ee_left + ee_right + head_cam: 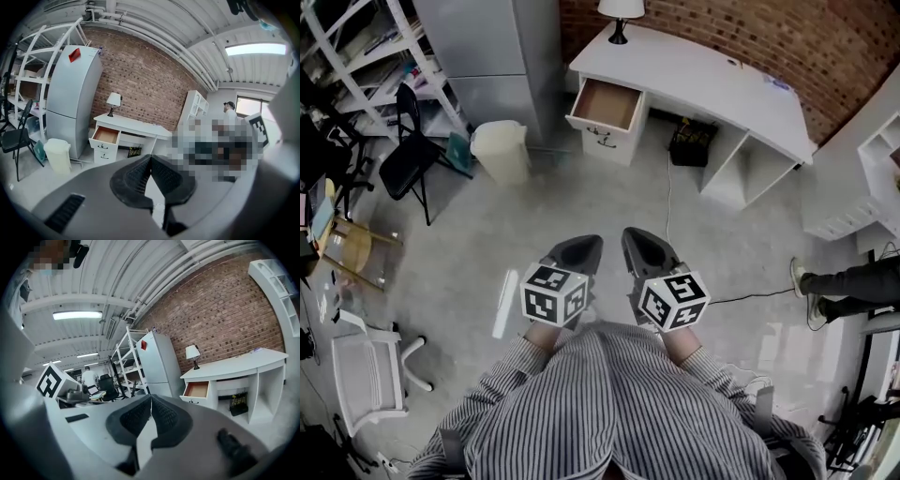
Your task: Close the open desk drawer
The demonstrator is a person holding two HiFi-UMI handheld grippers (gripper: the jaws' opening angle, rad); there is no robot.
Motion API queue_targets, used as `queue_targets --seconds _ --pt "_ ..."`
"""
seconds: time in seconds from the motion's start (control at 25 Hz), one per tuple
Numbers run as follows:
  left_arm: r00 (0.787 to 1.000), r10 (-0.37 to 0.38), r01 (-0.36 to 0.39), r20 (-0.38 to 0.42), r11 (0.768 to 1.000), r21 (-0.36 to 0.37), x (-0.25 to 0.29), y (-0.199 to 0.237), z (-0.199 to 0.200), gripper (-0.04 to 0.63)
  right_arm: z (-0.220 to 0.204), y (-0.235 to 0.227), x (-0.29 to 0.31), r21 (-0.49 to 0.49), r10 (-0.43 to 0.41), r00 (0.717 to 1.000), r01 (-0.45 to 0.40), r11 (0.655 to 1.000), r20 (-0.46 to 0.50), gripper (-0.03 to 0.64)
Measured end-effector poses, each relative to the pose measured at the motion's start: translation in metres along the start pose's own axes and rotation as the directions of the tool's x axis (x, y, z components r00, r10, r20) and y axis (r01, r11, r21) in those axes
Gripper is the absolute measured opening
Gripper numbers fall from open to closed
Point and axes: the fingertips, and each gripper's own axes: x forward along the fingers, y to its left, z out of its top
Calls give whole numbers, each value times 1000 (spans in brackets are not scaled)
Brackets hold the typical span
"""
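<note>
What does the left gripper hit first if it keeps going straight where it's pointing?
Nothing close: the way ahead of the shut left gripper looks free. Its line seems to reach the white curved desk just right of the open brown-lined drawer, not the drawer itself. Depth is unclear.

The head view looks steeply down from above the person's striped shirt (619,412), with the floor (478,234) near and the white desk (712,89) far, at the top. The left gripper (151,157) camera sits close behind its own jaws and faces roughly level across the room, the desk far and left of centre. The right gripper (151,397) camera does likewise, the desk far right. All three share the desk, its open drawer (606,105), the lamp (620,17), the refrigerator (70,103) and the brick wall (140,79).
</note>
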Motion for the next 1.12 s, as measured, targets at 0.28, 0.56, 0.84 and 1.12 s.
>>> queue_targets --seconds 0.28,0.56,0.84,1.12 --pt "1000 -24 25 14 999 -24 21 56 26 12 20 -18 56 5 -67 997 67 998 35 17" --pt "999 -45 44 -25 997 -62 36 77 22 12 12 -33 81 46 -88 996 88 995 0 17" --pt "999 -25 22 -33 996 -86 54 105 27 12 12 -46 115 45 -65 998 67 997 -26 17" --pt "999 -8 4 -45 995 -95 95 141 47 12 22 -76 163 52 -49 998 51 997 -45 17"
